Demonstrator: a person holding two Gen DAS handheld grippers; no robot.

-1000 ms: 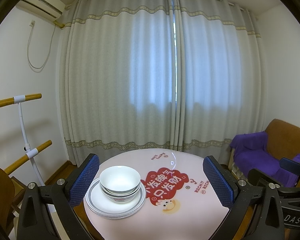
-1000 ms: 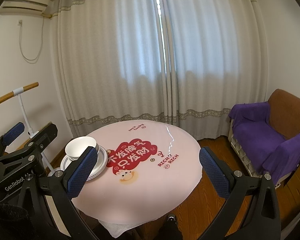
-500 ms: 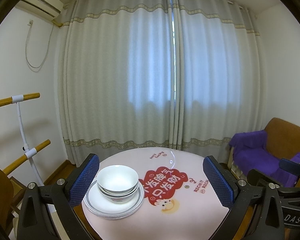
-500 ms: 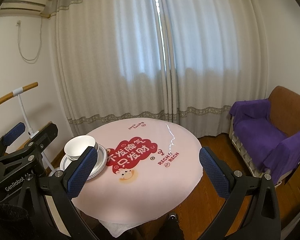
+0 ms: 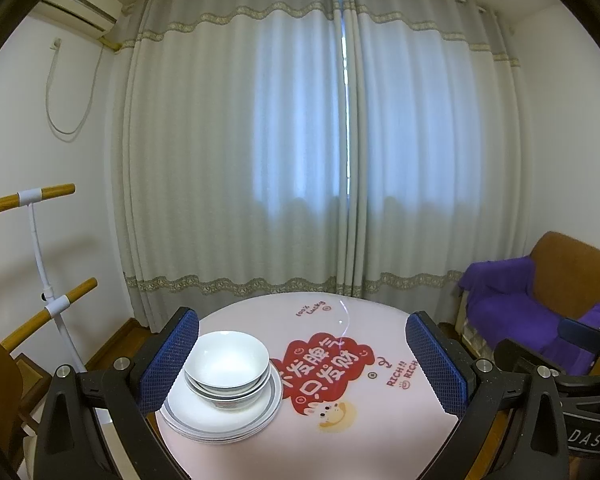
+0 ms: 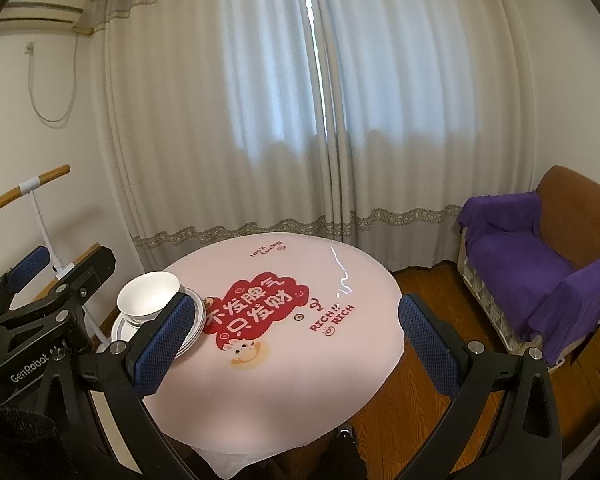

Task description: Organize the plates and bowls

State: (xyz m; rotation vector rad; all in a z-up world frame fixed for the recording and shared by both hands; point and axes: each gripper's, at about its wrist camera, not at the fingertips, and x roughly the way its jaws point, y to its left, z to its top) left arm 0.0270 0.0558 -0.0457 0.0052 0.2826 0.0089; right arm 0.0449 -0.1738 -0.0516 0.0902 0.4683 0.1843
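1. white bowls sit nested one inside another on a stack of white plates with grey rim lines, at the left edge of the round table.
2. pink cloth covers the table, printed with a red patch of white characters just right of the stack.
3. the left gripper hangs above the near side of the table, jaws spread wide with nothing between them; its left blue pad overlaps the stack's left side in view.
4. the right gripper is held further right, jaws also spread wide and empty; whether either touches the dishes cannot be told.
5. grey curtains hang closed behind the table.
6. a brown armchair with a purple throw stands to the right on the wooden floor.
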